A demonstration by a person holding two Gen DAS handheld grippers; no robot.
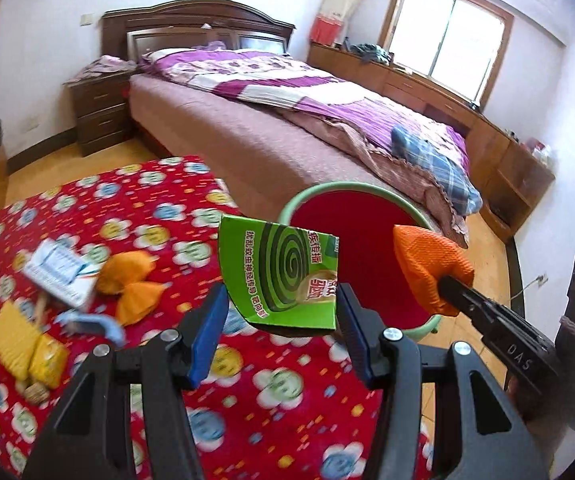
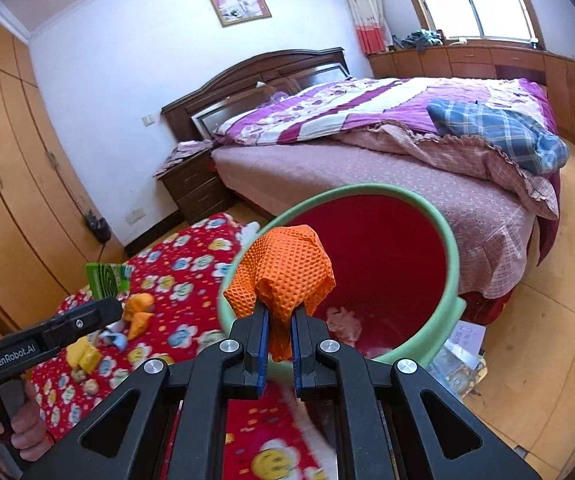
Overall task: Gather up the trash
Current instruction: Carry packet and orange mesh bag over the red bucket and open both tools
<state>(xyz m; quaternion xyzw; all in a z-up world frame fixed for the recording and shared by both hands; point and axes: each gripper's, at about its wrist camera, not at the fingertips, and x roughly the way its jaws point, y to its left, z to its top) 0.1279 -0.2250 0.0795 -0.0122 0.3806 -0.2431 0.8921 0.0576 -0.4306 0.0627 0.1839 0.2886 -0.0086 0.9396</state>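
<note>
My left gripper (image 1: 281,320) is shut on a green mosquito-coil box piece (image 1: 281,276) and holds it above the red flowered tablecloth (image 1: 159,208), just left of the green-rimmed red bin (image 1: 367,240). My right gripper (image 2: 279,332) is shut on an orange mesh wrapper (image 2: 283,268) and holds it over the near rim of the bin (image 2: 451,248). The orange wrapper also shows in the left wrist view (image 1: 427,264). Crumpled paper (image 2: 343,320) lies inside the bin.
On the cloth lie two orange wrappers (image 1: 131,284), a white carton (image 1: 59,272), yellow packets (image 1: 27,344) and a blue scrap (image 1: 95,324). A bed (image 1: 287,120) stands behind the bin. Papers (image 2: 459,344) lie on the wooden floor beside it.
</note>
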